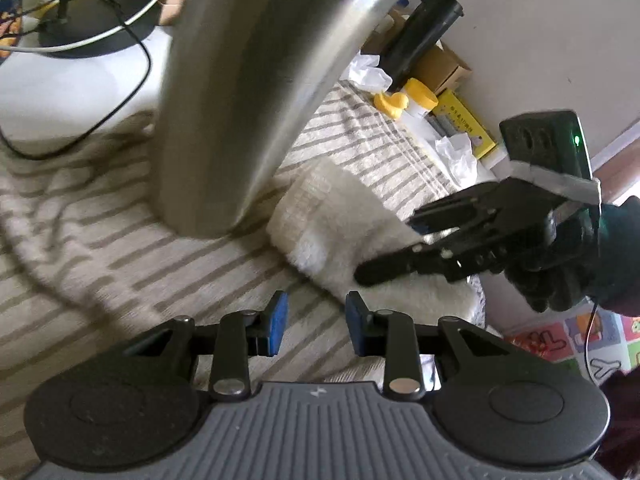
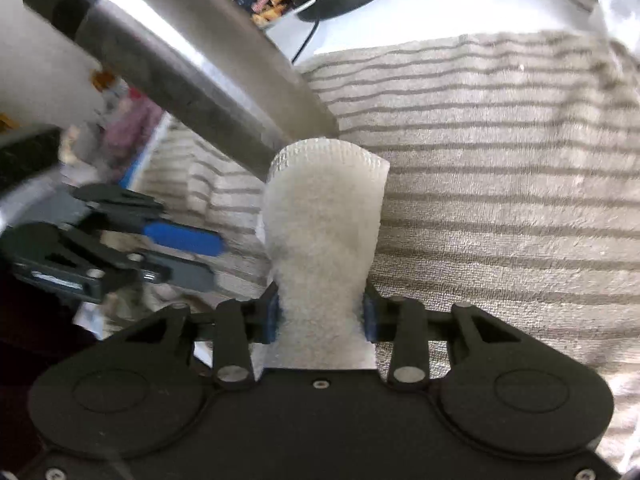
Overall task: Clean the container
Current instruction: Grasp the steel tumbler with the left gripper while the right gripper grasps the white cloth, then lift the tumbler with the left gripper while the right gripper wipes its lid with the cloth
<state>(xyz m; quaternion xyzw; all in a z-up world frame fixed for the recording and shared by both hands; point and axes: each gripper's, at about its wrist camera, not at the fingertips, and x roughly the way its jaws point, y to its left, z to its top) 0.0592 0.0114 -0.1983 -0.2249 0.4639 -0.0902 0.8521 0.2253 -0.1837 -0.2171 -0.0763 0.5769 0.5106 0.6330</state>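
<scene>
A tall brushed-steel container [image 1: 248, 92] stands on a striped towel [image 1: 100, 260]; in the right wrist view the container [image 2: 192, 64] leans across the upper left. My right gripper [image 2: 320, 316] is shut on a fluffy white cloth [image 2: 324, 232], whose free end reaches the container's base. From the left wrist, the right gripper [image 1: 386, 248] sits on the cloth [image 1: 340, 224], right of the container, held by a dark-gloved hand [image 1: 560, 264]. My left gripper [image 1: 316, 320] hovers over the towel in front of the container, jaws drawn close with nothing between them. The left gripper [image 2: 214, 260] shows left of the cloth.
A black lamp base [image 1: 96, 24] with cables lies behind the container. At the back right are a black cylinder [image 1: 424, 32], a yellow-lidded bottle [image 1: 420, 98], a yellow box [image 1: 464, 120] and crumpled tissue [image 1: 456, 156]. The striped towel [image 2: 500, 160] spreads wide to the right.
</scene>
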